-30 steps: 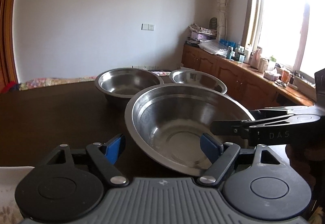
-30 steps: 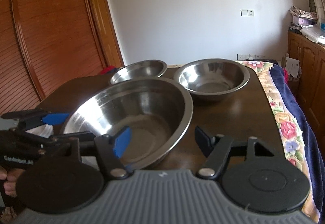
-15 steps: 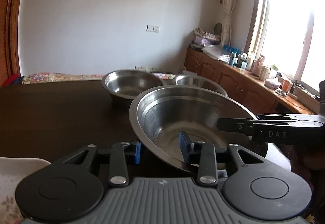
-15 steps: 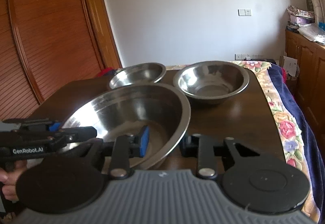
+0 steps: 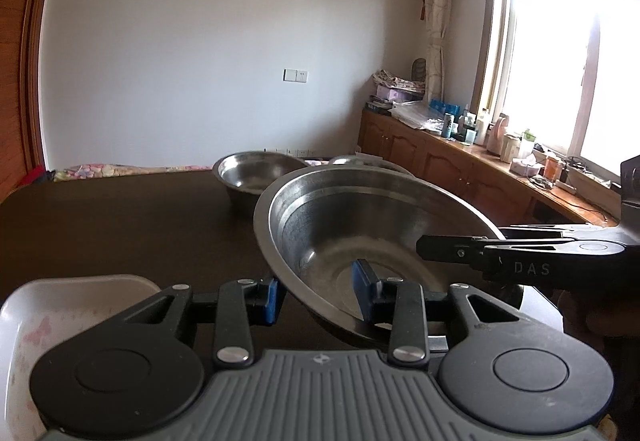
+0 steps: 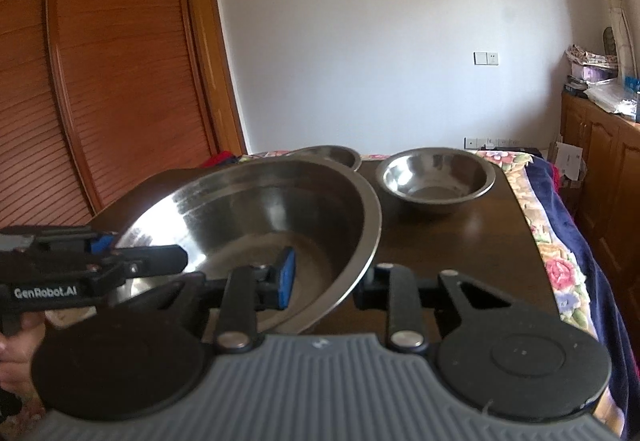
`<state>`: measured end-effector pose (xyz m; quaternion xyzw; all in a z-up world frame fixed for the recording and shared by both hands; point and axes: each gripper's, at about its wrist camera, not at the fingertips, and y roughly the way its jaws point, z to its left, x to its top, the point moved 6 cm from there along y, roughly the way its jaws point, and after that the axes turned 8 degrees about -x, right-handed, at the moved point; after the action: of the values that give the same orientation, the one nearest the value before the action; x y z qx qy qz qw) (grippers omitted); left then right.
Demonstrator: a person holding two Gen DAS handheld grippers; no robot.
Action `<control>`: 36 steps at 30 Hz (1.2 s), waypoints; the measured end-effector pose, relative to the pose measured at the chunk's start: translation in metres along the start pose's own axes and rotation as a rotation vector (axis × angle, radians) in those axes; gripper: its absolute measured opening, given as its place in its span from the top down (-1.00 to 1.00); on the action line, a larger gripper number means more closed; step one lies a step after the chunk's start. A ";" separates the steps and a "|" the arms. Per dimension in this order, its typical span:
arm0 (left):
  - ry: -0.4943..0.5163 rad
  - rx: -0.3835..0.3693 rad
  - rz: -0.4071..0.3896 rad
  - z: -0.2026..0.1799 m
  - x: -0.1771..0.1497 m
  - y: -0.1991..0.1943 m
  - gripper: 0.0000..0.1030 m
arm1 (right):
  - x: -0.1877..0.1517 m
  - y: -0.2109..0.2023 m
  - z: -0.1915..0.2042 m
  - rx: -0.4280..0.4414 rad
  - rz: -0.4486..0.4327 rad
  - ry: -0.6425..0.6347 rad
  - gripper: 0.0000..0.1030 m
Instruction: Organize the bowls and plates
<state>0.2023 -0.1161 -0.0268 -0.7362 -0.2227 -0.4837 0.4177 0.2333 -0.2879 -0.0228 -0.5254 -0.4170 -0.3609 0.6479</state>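
Left fingers: the left gripper (image 5: 318, 297) pinched the near wall of the large steel bowl (image 5: 352, 229).
Right fingers: the right gripper (image 6: 326, 279) clamped the opposite wall.
Bowl: tilted, apparently lifted off the counter (image 5: 120, 225).
Risk: uneven pulls could slip the slick rim free.
Hidden: the farthest bowl (image 6: 332, 155), mostly blocked.

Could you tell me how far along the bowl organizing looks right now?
Nothing looks stacked yet. In hand: the large steel bowl, both tongs, left and right, clamped on its rim, tilted off the table. Left: the medium bowl and a shallower bowl stand separately behind.
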 end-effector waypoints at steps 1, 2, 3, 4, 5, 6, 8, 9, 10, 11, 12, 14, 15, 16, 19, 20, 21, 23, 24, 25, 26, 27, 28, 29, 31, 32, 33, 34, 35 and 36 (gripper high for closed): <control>-0.003 -0.001 0.002 0.001 -0.002 -0.002 -0.09 | -0.001 -0.001 0.001 0.004 0.002 0.008 0.41; -0.005 0.000 0.004 0.001 -0.005 -0.004 -0.09 | -0.003 -0.002 0.001 0.007 0.002 0.013 0.41; -0.008 0.001 0.007 0.002 -0.007 -0.006 -0.09 | -0.004 -0.002 0.002 0.010 0.003 0.016 0.42; -0.010 0.003 0.009 0.003 -0.009 -0.007 -0.09 | -0.006 -0.002 0.003 0.013 0.006 0.020 0.42; -0.011 0.004 0.010 0.004 -0.010 -0.008 -0.09 | -0.008 -0.003 0.004 0.016 0.009 0.023 0.43; -0.013 0.008 0.011 0.004 -0.011 -0.010 -0.09 | -0.010 -0.002 0.005 0.018 0.012 0.024 0.43; -0.016 0.013 0.014 0.006 -0.015 -0.011 -0.09 | -0.013 0.001 0.006 0.021 0.018 0.024 0.43; -0.016 0.016 0.015 0.006 -0.015 -0.012 -0.09 | -0.015 0.001 0.007 0.024 0.021 0.026 0.43; -0.017 0.019 0.016 0.007 -0.017 -0.012 -0.09 | -0.016 0.001 0.008 0.026 0.023 0.026 0.43; -0.017 0.022 0.018 0.007 -0.019 -0.012 -0.09 | -0.018 0.002 0.009 0.027 0.024 0.024 0.43; -0.017 0.024 0.019 0.007 -0.020 -0.013 -0.09 | -0.019 0.001 0.011 0.029 0.025 0.021 0.43; -0.016 0.027 0.022 0.007 -0.021 -0.012 -0.09 | -0.022 0.002 0.013 0.030 0.031 0.016 0.43; -0.014 0.028 0.023 0.008 -0.023 -0.012 -0.09 | -0.023 0.002 0.013 0.030 0.032 0.014 0.43; -0.012 0.030 0.024 0.008 -0.023 -0.011 -0.09 | -0.025 0.001 0.015 0.028 0.033 0.010 0.43; -0.007 0.033 0.028 0.008 -0.024 -0.009 -0.09 | -0.028 0.000 0.017 0.022 0.033 -0.001 0.43; -0.008 0.033 0.030 0.008 -0.025 -0.009 -0.09 | -0.029 0.000 0.018 0.021 0.034 -0.002 0.43; -0.008 0.033 0.032 0.009 -0.026 -0.008 -0.09 | -0.030 0.001 0.018 0.021 0.036 -0.002 0.43; -0.007 0.033 0.035 0.009 -0.028 -0.007 -0.09 | -0.034 0.000 0.019 0.021 0.039 0.002 0.43; -0.006 0.035 0.037 0.010 -0.029 -0.005 -0.09 | -0.034 0.001 0.019 0.021 0.041 0.002 0.43; -0.006 0.035 0.039 0.010 -0.029 -0.004 -0.09 | -0.036 0.001 0.019 0.022 0.043 0.002 0.43; -0.009 0.033 0.040 0.011 -0.031 -0.004 -0.09 | -0.037 0.001 0.020 0.022 0.045 0.002 0.43; -0.012 0.033 0.042 0.011 -0.033 -0.004 -0.09 | -0.038 0.001 0.020 0.023 0.047 0.001 0.43; -0.013 0.033 0.041 0.012 -0.031 -0.002 -0.10 | -0.039 0.002 0.020 0.024 0.048 0.000 0.43; -0.012 0.034 0.041 0.012 -0.032 -0.001 -0.10 | -0.040 0.002 0.020 0.025 0.048 0.000 0.43; -0.013 0.033 0.043 0.011 -0.032 0.000 -0.11 | -0.040 0.002 0.020 0.026 0.040 0.000 0.43; -0.013 0.031 0.045 0.011 -0.032 0.001 -0.11 | -0.040 0.002 0.020 0.025 0.039 0.002 0.43; -0.011 0.029 0.046 0.011 -0.032 0.001 -0.11 | -0.040 0.002 0.020 0.024 0.038 0.004 0.43; -0.010 0.029 0.046 0.011 -0.032 0.002 -0.14 | -0.040 0.001 0.020 0.025 0.038 0.002 0.43; -0.009 0.029 0.046 0.011 -0.032 0.003 -0.17 | -0.040 0.001 0.021 0.027 0.037 -0.001 0.43; -0.009 0.028 0.045 0.012 -0.033 0.003 -0.18 | -0.040 0.001 0.021 0.027 0.035 -0.005 0.43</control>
<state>0.1969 -0.1053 -0.0598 -0.7373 -0.2147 -0.4676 0.4379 0.2148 -0.2660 -0.0578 -0.5247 -0.4140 -0.3425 0.6603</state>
